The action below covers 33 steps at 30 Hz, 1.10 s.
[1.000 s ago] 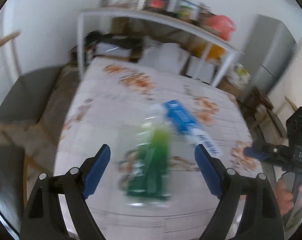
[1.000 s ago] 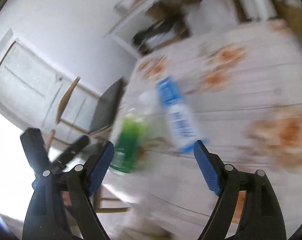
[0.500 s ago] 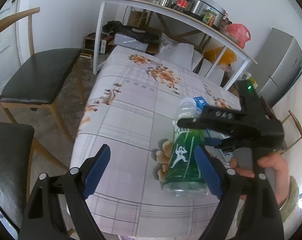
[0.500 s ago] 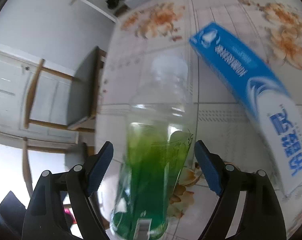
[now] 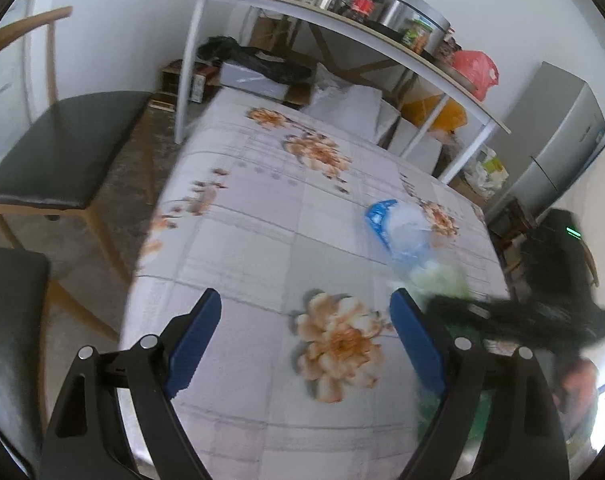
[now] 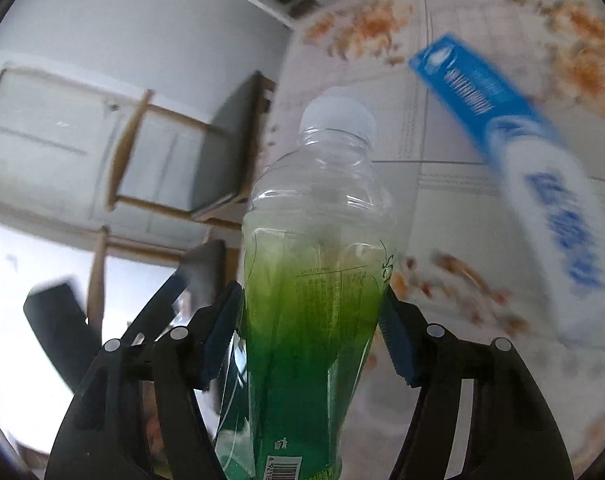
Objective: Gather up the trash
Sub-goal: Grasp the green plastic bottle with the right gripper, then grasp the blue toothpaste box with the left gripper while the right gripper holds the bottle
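The right gripper (image 6: 308,334) has its blue-padded jaws closing around the green-labelled plastic bottle (image 6: 316,264), pads touching its sides; the white cap points away from the camera. Half a second ago those jaws stood wider, clear of the bottle. Just beyond, to the right, a blue and white toothpaste box (image 6: 534,176) lies on the floral-cloth desk (image 6: 442,208). The left gripper (image 5: 304,344) hovers over the desk's near end with its jaws wide apart and empty, above a printed orange flower. To its right the right gripper, blurred, covers the bottle. Further off stand a dark-seated wooden chair (image 5: 58,152) and a white shelf table (image 5: 342,28) with jars.
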Each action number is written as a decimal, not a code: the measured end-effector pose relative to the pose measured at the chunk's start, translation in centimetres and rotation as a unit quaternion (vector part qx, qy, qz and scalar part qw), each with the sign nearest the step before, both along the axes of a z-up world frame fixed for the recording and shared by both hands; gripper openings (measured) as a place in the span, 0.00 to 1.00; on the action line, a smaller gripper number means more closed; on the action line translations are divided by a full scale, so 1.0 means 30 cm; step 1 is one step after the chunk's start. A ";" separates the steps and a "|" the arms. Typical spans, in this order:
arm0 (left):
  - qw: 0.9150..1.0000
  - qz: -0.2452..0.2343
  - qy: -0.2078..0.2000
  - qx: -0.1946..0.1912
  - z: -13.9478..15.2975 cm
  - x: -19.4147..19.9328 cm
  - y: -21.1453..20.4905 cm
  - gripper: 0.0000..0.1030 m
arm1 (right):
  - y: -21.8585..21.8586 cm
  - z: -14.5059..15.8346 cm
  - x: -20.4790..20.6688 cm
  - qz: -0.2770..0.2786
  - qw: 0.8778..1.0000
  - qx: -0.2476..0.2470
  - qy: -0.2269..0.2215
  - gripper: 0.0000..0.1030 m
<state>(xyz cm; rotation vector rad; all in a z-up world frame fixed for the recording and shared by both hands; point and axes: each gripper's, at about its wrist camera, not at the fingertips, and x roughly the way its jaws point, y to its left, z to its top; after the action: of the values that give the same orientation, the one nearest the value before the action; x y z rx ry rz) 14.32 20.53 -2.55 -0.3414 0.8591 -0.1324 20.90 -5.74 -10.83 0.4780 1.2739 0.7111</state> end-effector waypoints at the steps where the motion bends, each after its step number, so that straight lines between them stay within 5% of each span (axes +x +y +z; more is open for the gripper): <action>1: 1.000 -0.014 0.004 -0.006 -0.005 0.030 -0.032 0.81 | -0.066 0.037 -0.032 -0.008 1.000 0.004 -0.016 0.61; 4: 0.998 -0.048 0.015 -0.023 -0.017 0.107 -0.129 0.81 | -0.227 0.109 -0.095 -0.047 0.997 -0.017 -0.057 0.61; 8: 0.995 -0.086 0.032 -0.035 -0.038 0.230 -0.295 0.81 | -0.439 0.156 -0.177 -0.138 0.976 -0.123 -0.114 0.61; 12: 0.995 -0.086 0.040 0.009 -0.071 0.349 -0.477 0.81 | -0.578 0.125 -0.220 -0.198 0.960 -0.166 -0.108 0.61; 18: 0.993 -0.061 0.064 0.074 -0.152 0.456 -0.628 0.81 | -0.653 0.065 -0.254 -0.235 0.952 -0.173 -0.091 0.61; 23: 0.991 -0.060 0.073 0.096 -0.182 0.476 -0.655 0.55 | -0.666 0.080 -0.260 -0.235 0.951 -0.174 -0.098 0.61; 33: 0.985 -0.134 0.069 0.090 -0.173 0.369 -0.636 0.26 | -0.678 0.085 -0.286 -0.221 0.953 -0.183 -0.099 0.61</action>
<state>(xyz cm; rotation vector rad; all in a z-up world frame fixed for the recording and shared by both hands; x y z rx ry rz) 25.40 1.47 -7.74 -0.0651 1.0446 -0.2806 12.30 -26.07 -8.28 0.3572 1.0297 0.1334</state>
